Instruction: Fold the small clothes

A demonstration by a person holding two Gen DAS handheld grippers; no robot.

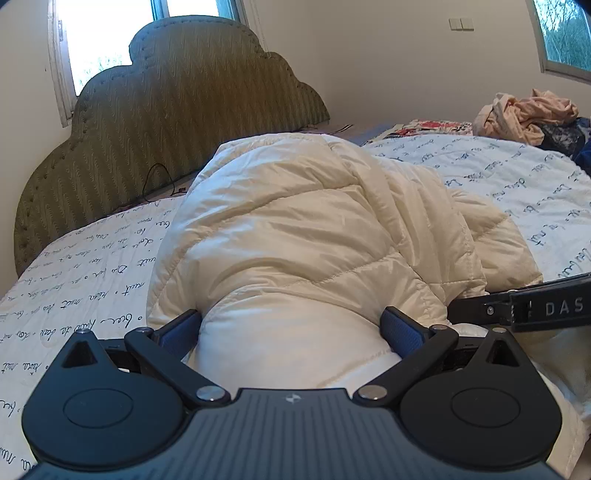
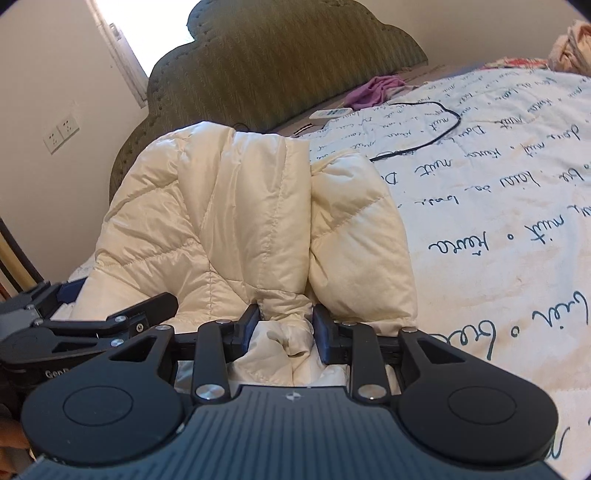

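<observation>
On bed (image 2: pixel 498 221), one jacket (image 2: pixel 221 221) — two tongs (image 2: pixel 286 326).

The bed (image 2: pixel 498 229) takes up most of the room, covered by a white quilt printed with dark handwriting. At its head stands a scalloped olive headboard (image 1: pixel 177 122), striped and studded along its edge, set against a plain cream wall (image 1: pixel 388 62). A window (image 1: pixel 107 33) behind the headboard lets in bright daylight; a second window (image 1: pixel 565 33) in the far corner shows trees outside. A light switch (image 1: pixel 461 24) sits high on the wall, and a pair of sockets (image 2: pixel 61 133) lower down beside the headboard. A black cable (image 2: pixel 436 136) loops across the quilt near a white power strip (image 2: pixel 330 113) at the head edge.
</observation>
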